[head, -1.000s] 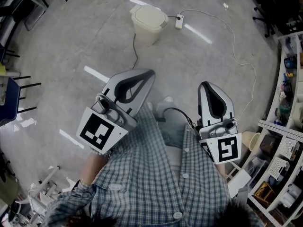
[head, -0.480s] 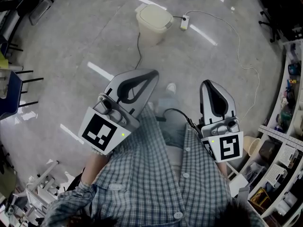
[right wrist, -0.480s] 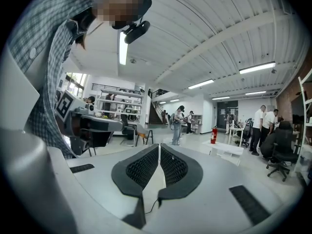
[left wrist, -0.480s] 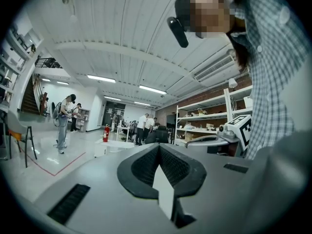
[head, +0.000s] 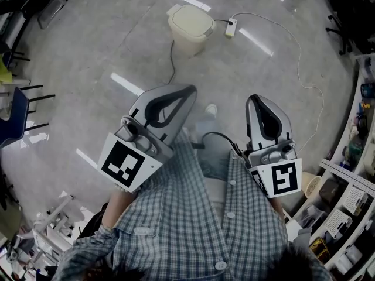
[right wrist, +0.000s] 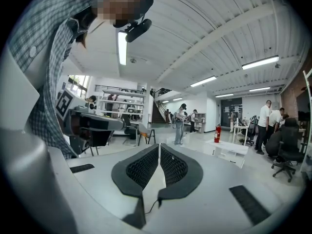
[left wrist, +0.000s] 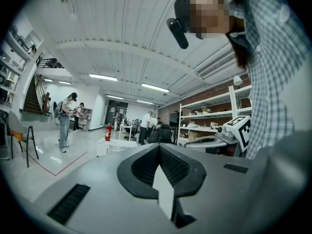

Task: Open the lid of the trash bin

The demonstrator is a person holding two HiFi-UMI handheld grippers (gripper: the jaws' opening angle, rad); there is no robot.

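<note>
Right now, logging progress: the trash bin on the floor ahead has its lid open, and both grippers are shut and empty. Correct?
Not quite: the head view shows the trash bin with its lid closed, not open. The left gripper and right gripper are indeed shut and empty.

Trash bin on floor ahead; power strip just right of it.

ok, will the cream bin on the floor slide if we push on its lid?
Probably light: the trash bin looks like thin plastic. It stands free on a smooth, glossy floor, so a sideways push on the lid may well slide it.
</note>
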